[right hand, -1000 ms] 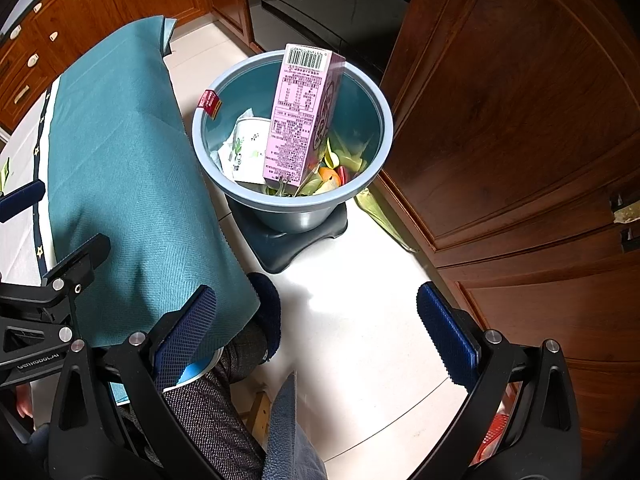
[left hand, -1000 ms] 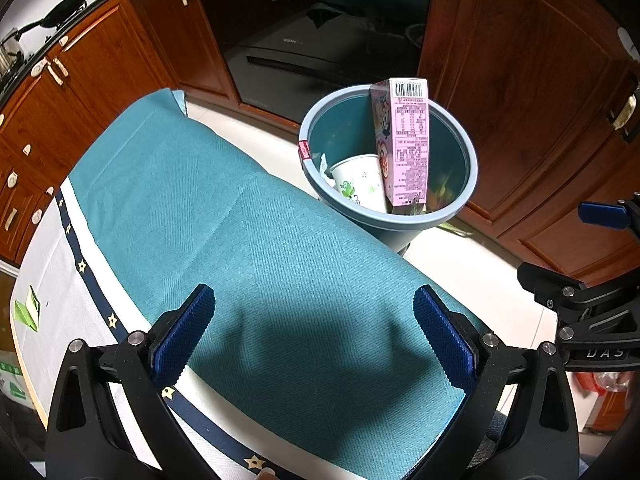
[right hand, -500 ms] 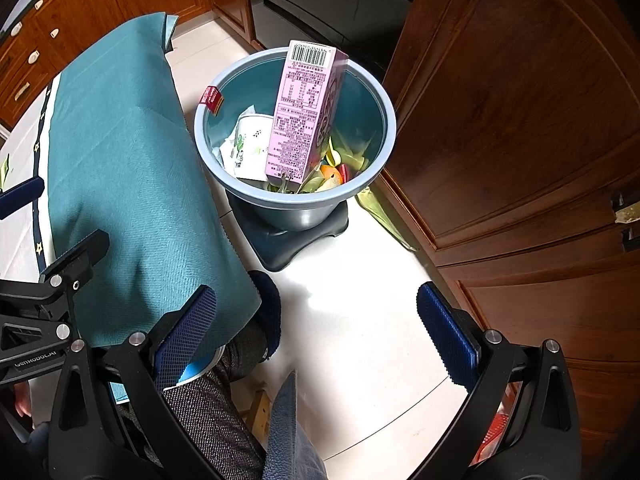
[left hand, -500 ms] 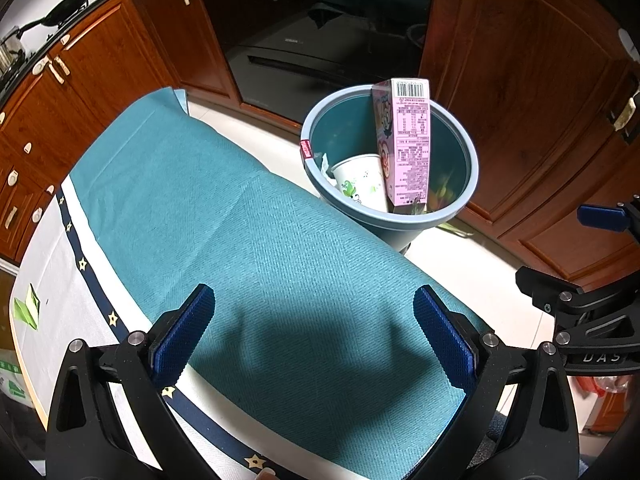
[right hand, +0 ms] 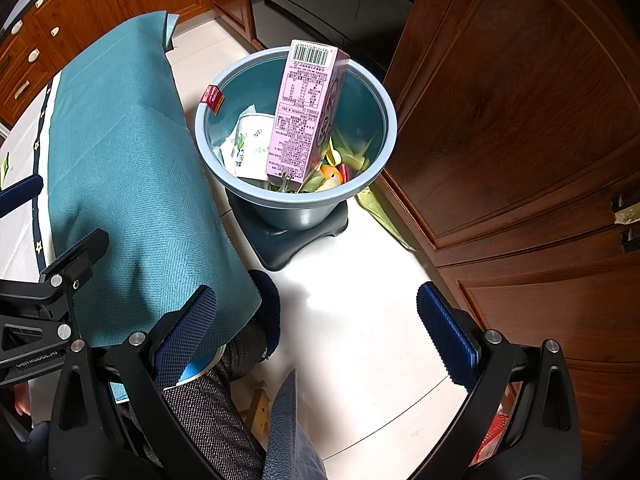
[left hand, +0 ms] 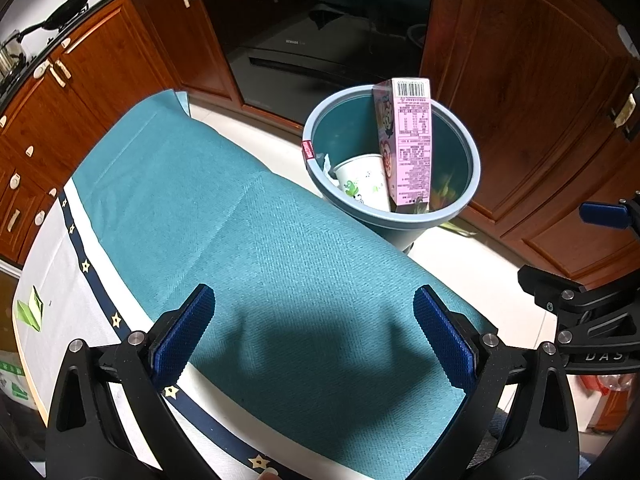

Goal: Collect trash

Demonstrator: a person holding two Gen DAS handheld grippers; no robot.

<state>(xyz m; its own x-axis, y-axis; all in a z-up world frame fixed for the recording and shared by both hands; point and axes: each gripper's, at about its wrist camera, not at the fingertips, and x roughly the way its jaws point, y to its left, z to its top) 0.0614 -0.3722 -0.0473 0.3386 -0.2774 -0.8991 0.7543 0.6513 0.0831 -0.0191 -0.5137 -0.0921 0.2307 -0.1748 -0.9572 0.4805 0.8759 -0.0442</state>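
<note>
A blue-grey trash bin (left hand: 460,208) (right hand: 224,160) stands on the floor beyond the table's far edge. A tall pink carton (left hand: 412,140) (right hand: 304,120) leans upright in it, beside a white paper cup (left hand: 364,178) (right hand: 250,146) and colourful scraps (right hand: 338,164). My left gripper (left hand: 314,334) is open and empty above the teal tablecloth (left hand: 224,216). My right gripper (right hand: 316,334) is open and empty over the floor, short of the bin.
Wooden cabinet doors (right hand: 520,120) stand right of the bin, and a dark oven front (left hand: 312,28) behind it. A green paper scrap (left hand: 30,310) lies on the white part of the cloth at the left. A person's leg and slipper (right hand: 256,320) are under the table edge.
Both grippers have drifted slightly; the bin sits a touch lower and further right in the right wrist view. Nothing was taken or released.
</note>
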